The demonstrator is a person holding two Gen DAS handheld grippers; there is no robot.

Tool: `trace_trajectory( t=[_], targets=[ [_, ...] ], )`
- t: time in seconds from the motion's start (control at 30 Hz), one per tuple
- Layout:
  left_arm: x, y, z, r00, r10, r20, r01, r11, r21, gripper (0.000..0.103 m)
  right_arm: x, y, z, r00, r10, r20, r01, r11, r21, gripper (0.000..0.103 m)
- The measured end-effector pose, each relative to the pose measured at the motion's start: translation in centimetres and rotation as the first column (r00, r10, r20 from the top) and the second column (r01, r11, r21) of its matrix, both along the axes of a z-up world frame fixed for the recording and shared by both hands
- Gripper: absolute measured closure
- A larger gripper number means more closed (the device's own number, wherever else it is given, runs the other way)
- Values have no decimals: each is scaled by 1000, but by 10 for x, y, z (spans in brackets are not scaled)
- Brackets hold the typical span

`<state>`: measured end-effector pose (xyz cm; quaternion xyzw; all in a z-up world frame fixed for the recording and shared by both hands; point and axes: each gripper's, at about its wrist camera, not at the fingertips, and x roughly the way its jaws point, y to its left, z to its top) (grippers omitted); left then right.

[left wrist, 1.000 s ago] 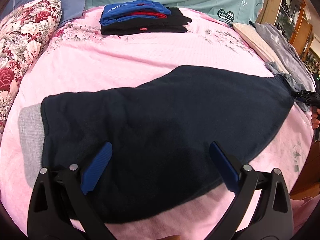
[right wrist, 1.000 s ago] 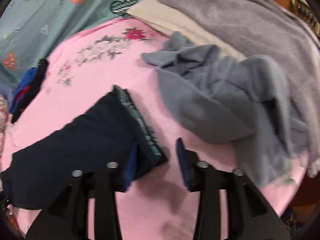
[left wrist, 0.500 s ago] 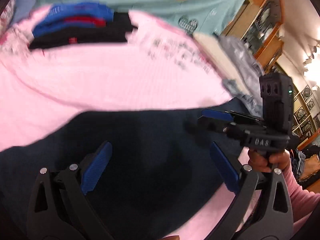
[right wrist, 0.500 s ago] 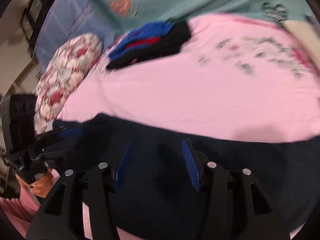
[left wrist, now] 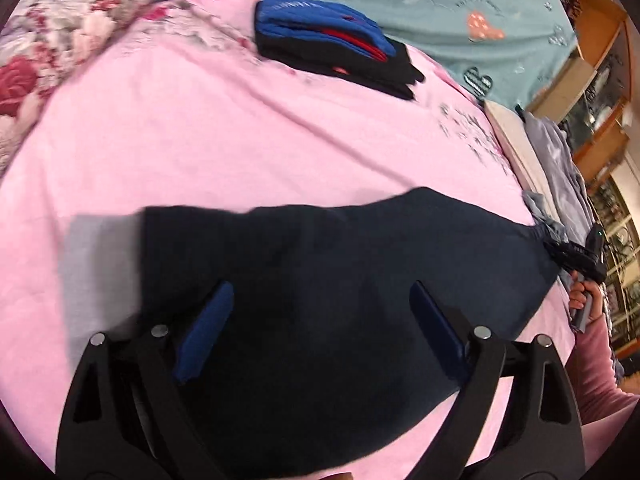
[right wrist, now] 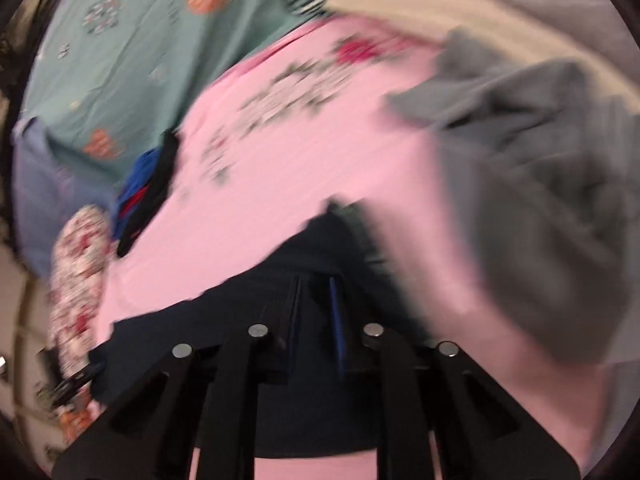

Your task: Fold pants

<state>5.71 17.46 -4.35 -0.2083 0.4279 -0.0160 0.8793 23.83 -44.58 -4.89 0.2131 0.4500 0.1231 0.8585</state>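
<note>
The dark navy fleece pants point(left wrist: 320, 300) are lying spread across the pink bedspread point(left wrist: 200, 128), their grey cuff point(left wrist: 100, 264) at the left and their waist end at the right. The left gripper point(left wrist: 316, 324) is hovering over the near middle with its blue-padded fingers point(left wrist: 204, 328) spread wide, holding nothing. The right gripper point(right wrist: 314, 312) is sitting at the waist end with its fingers drawn close together over the cloth; motion blur is hiding whether fabric is actually pinched.

If that pinch is catching only the top layer, the waist is likely to slip or the layers to part when lifted, leaving a crooked fold. The loose grey garment point(right wrist: 540, 200) is lying just beside the waist and could be snagged along with it. A folded stack of blue, red and black clothes point(left wrist: 332, 52) is sitting at the far side, well apart, and a floral pillow point(left wrist: 52, 40) at the far left.
</note>
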Motion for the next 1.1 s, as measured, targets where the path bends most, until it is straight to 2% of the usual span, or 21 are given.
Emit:
trace_trajectory(
  t=[0.07,0.13,0.2,0.27,0.3,0.33,0.37,0.4,0.43,0.47,0.53,0.57,0.6,0.67,0.73,0.8,0.87,0.97,1.03,1.07,1.1],
  targets=[
    [-2,-4,12,1000,17,9,-17,1000,18,11,-5,5,12,999,-24,26,24,1000,-3,76],
    [3,-24,32,997,-23,71,16,996,93,5,-6,34,24,993,77,87,-77,997,-2,70],
    [13,-41,40,989,-85,121,64,983,172,2,-4,70,26,971,204,120,-207,978,6,67],
    [30,-45,29,995,-78,62,62,972,228,2,4,96,16,953,289,88,-290,957,-6,67],
    [35,-39,20,998,-61,29,53,972,229,2,12,104,6,952,304,39,-303,953,-16,67],
    [39,-31,11,999,-40,-1,40,972,230,2,21,105,-5,953,304,4,-304,953,-7,71],
    [39,-20,2,999,-19,-25,24,973,229,4,23,97,-9,951,310,13,-311,950,31,74],
    [35,-5,-8,999,-27,-27,32,981,191,7,26,85,-12,953,304,11,-304,950,67,87],
    [29,3,-10,999,-39,-3,39,986,160,11,28,63,-15,969,249,-6,-247,964,99,100],
    [22,7,-9,999,-39,11,37,989,143,14,28,42,-18,980,196,-18,-192,971,141,103],
    [12,15,0,1000,-18,21,15,992,129,17,21,-2,-21,998,53,-42,-45,982,186,103],
    [6,18,4,1000,-3,25,0,992,125,17,18,-13,-18,999,-20,-44,26,990,139,103],
    [-1,22,12,999,45,28,-49,987,151,17,12,-20,-13,998,-48,-31,52,990,131,102],
    [-11,26,24,997,64,53,-70,990,124,15,-9,-12,5,997,-82,-6,82,990,115,87],
    [-21,14,39,993,61,98,-74,988,132,4,-31,22,24,997,25,67,-36,987,156,83],
    [-23,-10,41,996,15,90,-31,983,178,4,-48,64,35,981,154,118,-173,971,167,77],
    [-19,-29,30,998,-30,64,17,979,205,4,-65,111,37,949,281,141,-299,946,127,76],
    [-18,-49,-7,997,-50,-56,65,947,315,4,-78,159,21,914,397,86,-402,914,53,76],
    [-31,-53,-15,996,-72,-59,89,922,376,4,-87,169,8,911,412,15,-410,910,-66,76],
    [-39,-55,-13,995,-84,-51,97,918,384,4,-93,168,3,911,412,-4,-410,904,-120,77],
    [-48,-53,-9,994,-93,-49,105,921,376,4,-102,164,3,907,421,12,-415,898,-145,77]
  ],
)
